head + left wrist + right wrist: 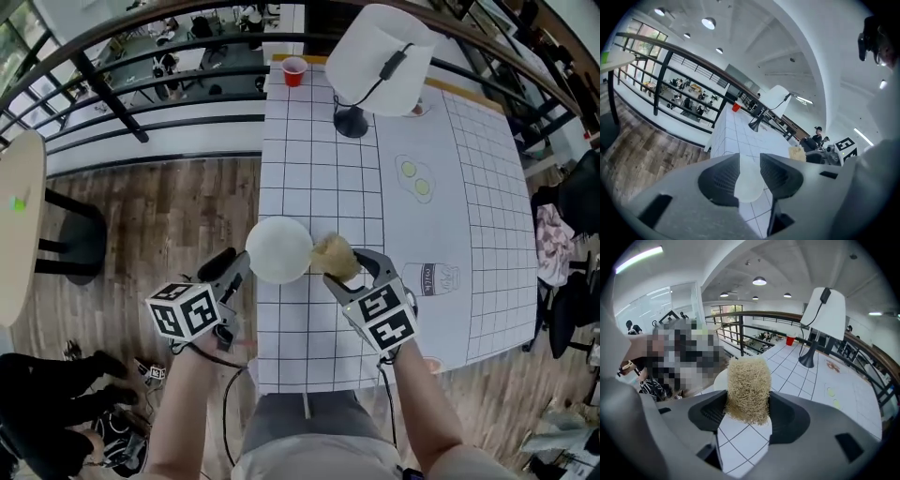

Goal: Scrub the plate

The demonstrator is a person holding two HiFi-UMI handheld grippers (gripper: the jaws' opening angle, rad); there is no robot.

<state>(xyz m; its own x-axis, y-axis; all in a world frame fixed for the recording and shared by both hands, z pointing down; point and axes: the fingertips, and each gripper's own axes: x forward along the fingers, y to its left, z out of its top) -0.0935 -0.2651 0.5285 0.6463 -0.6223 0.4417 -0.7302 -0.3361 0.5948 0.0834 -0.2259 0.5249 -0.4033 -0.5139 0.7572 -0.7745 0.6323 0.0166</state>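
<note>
Head view: plate (278,249) lies on the gridded table (319,159), near its left edge, right between both grippers. Left gripper (236,264) sits just beside the plate's left rim, jaws wide apart and pressing on nothing; the plate shows through the gap. Right gripper (343,264) is clamped on a straw-coloured scrubber (335,256), held by the plate's right rim.

The middle of the gridded table (319,178) is left open between the plate (279,249) at its near left edge and the lamp (380,58) and red cup (294,70), by which the far end is blocked, while the floor on the left is closed off by a railing (111,97).
</note>
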